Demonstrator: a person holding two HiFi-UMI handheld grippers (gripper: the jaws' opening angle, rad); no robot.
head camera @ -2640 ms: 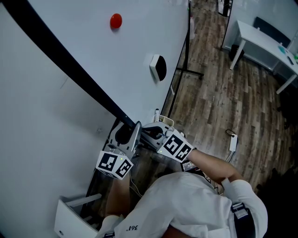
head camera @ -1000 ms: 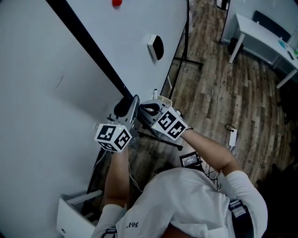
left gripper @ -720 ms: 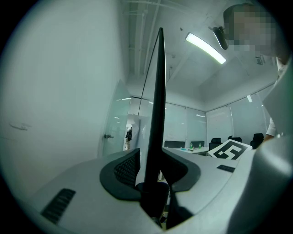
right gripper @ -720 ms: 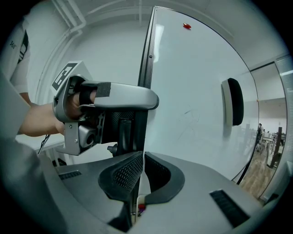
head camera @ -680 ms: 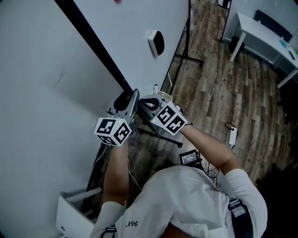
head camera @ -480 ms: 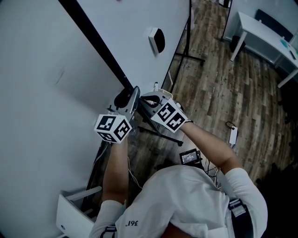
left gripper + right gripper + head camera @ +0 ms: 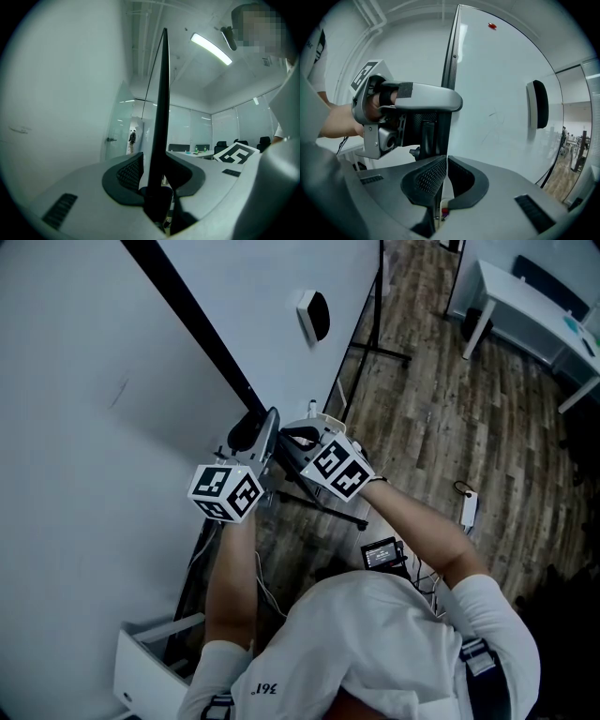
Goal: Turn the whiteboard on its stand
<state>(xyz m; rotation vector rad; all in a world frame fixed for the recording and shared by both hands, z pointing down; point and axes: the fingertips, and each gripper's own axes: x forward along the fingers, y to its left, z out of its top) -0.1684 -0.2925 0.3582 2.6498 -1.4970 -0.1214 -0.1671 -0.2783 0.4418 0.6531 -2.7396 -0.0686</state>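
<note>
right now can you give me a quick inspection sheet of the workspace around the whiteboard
surface: wood-plank floor; no tabletop in use
job's things: whiteboard with black frame; stand behind it
clutter: eraser and red magnet on the board face; white box at lower left; small screen device
grippers: left gripper shut on the frame; right gripper shut on the same edge
cables: cable with white plug block on the floor
surroundings: white desk; glass-walled office
</note>
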